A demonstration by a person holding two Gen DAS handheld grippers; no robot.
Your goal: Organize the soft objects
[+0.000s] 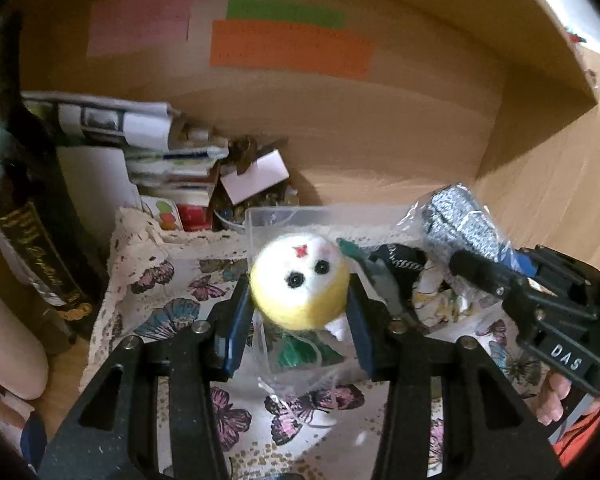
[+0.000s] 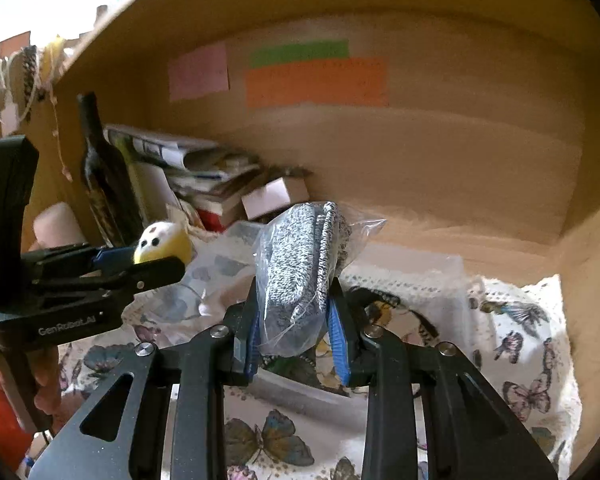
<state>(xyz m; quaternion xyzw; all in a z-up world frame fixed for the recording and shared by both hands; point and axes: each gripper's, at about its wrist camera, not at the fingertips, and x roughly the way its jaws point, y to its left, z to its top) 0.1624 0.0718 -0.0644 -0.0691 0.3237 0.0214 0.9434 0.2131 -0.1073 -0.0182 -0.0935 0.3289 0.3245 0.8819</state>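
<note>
Bin (image 1: 260, 216): clear plastic, contents unclear | left claw (image 1: 298, 300): clamps plush ball (image 1: 300, 280); right claw (image 2: 294, 320): clamps bagged socks (image 2: 300, 256)

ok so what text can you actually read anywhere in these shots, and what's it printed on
"DAS" on the body of the right gripper, seen from the left wrist view.
"GenRobot.AI" on the body of the left gripper, seen from the right wrist view.
Gold script on the dark bottle: too blurred to read.
Rows of print on the orange note, pink note and green note on the back wall: too small to read.
Printing on the stacked papers: unreadable.
</note>
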